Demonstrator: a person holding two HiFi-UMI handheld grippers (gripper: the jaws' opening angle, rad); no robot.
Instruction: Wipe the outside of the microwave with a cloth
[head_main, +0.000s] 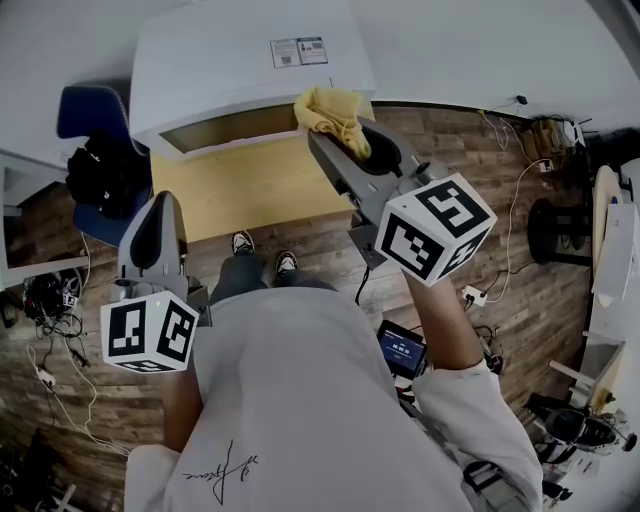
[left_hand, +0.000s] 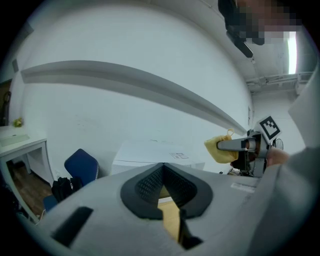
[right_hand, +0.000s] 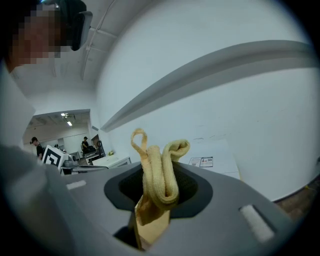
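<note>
Cloth (head_main: 330, 112), yellow, pinched in right tongs (right_hand: 159, 172), near white microwave (head_main: 230, 60), left tongs (left_hand: 162, 169) closed, empty

clear air lies above the white microwave (head_main: 240, 60), its flat top bare but for a small label (head_main: 298, 51). a white wall (head_main: 470, 40) closes off the back. the wooden table (head_main: 250, 195) before the microwave's door is bare, leaving room to pass along the front. the right gripper (head_main: 338, 135), clamped on a yellow cloth (head_main: 328, 112), sits at the microwave's front right corner with free air to its right. left of the table, a blue chair (head_main: 85, 110) and black bag (head_main: 100, 170) crowd that side. the left gripper (head_main: 163, 205), jaws together and empty, hangs near the table's near left corner. cables (head_main: 505, 200) trail across the floor at right.
</note>
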